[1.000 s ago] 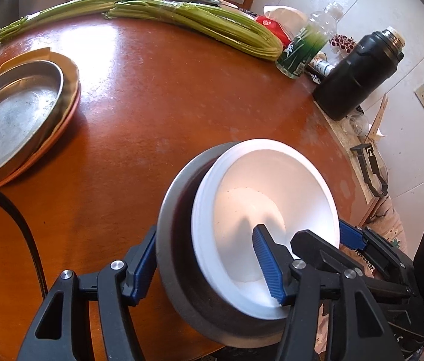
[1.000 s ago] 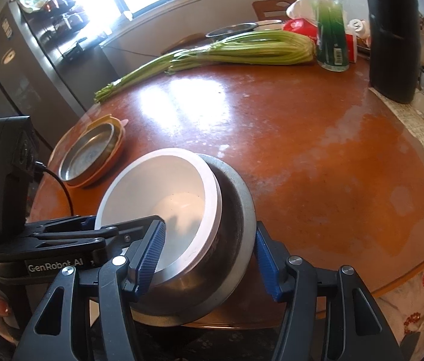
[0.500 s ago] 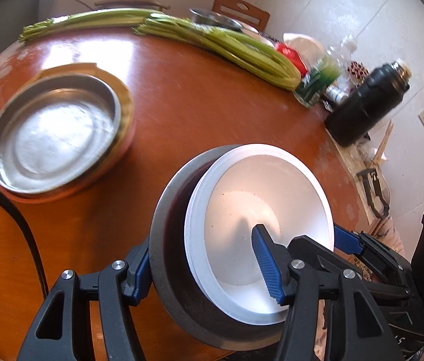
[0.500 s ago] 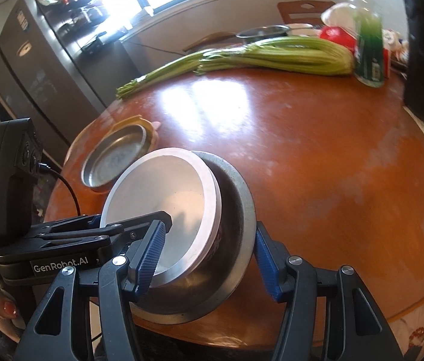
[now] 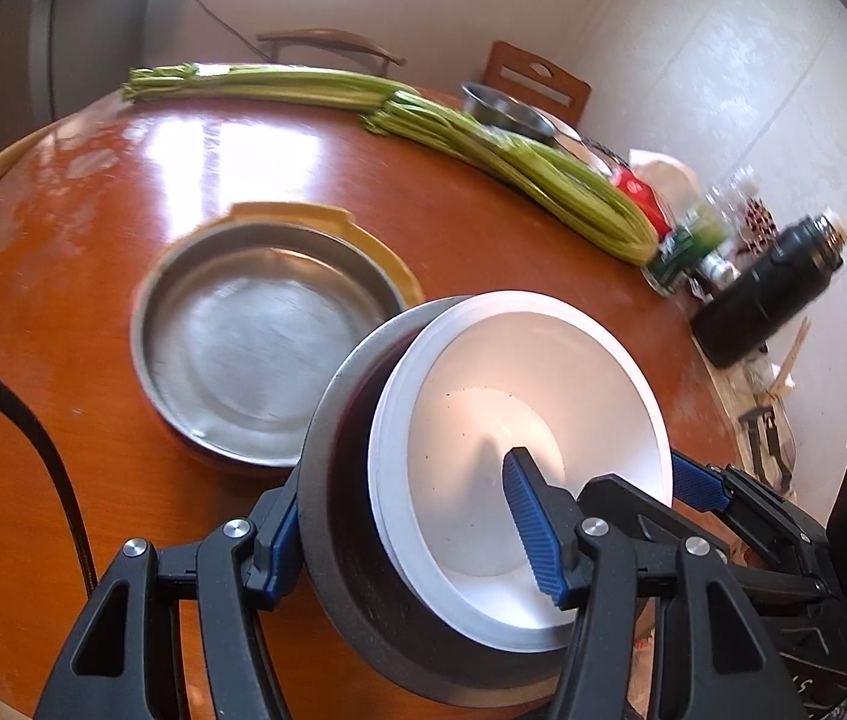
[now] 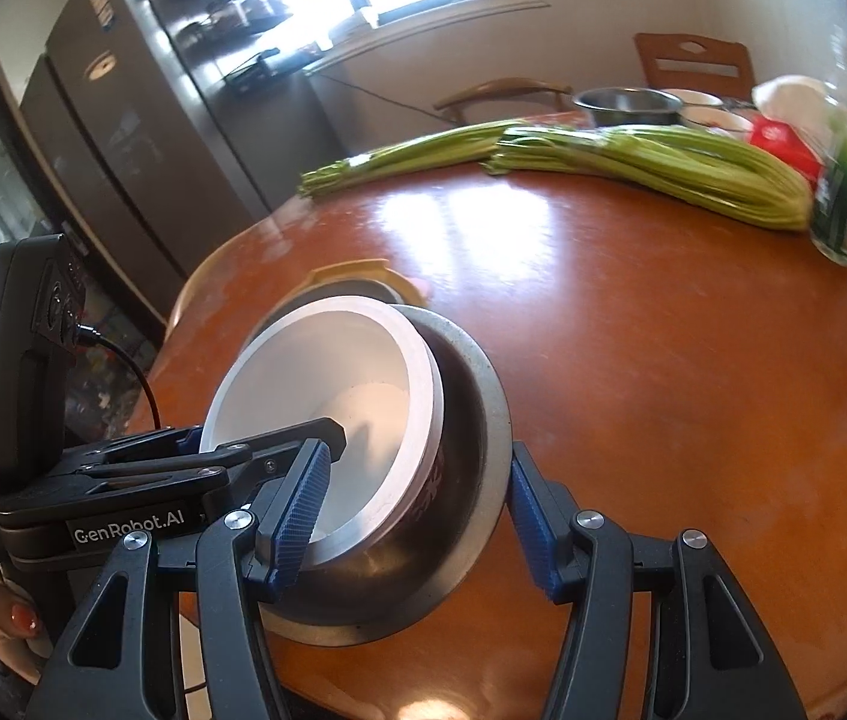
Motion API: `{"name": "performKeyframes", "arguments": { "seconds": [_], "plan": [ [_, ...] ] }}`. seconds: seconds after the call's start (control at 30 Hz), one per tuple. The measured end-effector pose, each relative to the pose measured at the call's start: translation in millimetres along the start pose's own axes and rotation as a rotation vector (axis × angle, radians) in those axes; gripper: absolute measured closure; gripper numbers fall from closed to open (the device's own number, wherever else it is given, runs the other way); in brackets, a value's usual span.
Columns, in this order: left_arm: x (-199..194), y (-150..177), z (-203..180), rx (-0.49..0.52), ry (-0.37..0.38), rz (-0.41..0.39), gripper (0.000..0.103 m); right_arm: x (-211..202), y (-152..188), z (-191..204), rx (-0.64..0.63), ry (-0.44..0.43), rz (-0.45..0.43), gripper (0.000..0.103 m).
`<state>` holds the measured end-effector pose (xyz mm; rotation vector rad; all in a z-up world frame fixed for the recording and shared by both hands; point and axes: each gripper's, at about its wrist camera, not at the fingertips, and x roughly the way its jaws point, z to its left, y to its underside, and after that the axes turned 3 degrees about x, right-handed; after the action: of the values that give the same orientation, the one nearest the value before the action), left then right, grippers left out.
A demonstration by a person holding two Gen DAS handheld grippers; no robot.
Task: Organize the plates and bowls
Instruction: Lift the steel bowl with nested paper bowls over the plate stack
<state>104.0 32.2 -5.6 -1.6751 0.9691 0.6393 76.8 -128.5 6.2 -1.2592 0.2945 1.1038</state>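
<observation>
on left gripper (image 6: 327,450): "genrobot.ai"

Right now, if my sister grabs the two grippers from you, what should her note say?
Left gripper and right gripper: both clamp the rim of the bowl stack, white bowl nested in the metal bowl, tilted over the table.
Metal plate sits on a yellow plate, just beyond.
Done: bowls nested.
Left: probably set the stack down, perhaps on the plates.

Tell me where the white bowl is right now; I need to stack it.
In the left wrist view the white bowl sits low and centre, nested in the metal bowl both grippers clamp, just right of the steel plate.
</observation>
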Motion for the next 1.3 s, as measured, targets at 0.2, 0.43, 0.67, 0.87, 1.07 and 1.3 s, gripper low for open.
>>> {"name": "performKeyframes", "arguments": {
  "seconds": [0.2, 0.43, 0.67, 0.87, 1.07, 1.3],
  "plan": [
    [-10, -7, 28, -0.041, -0.034, -0.034, 0.043, 22, -18, 23, -0.051, -0.036, 0.018, 0.042],
    [-11, -20, 55, -0.079, -0.061, -0.06, 0.043, 51, -38, 40, -0.081, -0.068, 0.041, 0.042],
    [-5, -33, 77, -0.101, -0.075, -0.068, 0.044, 72, -51, 44, -0.096, -0.077, 0.056, 0.042],
    [3, -42, 84, -0.102, -0.074, -0.071, 0.044, 83, -59, 43, -0.104, -0.073, 0.054, 0.042],
    [10, -49, 88, -0.101, -0.086, -0.071, 0.044, 91, -65, 40, -0.105, -0.067, 0.059, 0.042],
    [21, -53, 92, -0.103, -0.092, -0.06, 0.044, 102, -66, 36, -0.099, -0.067, 0.072, 0.042]
  ]
}}
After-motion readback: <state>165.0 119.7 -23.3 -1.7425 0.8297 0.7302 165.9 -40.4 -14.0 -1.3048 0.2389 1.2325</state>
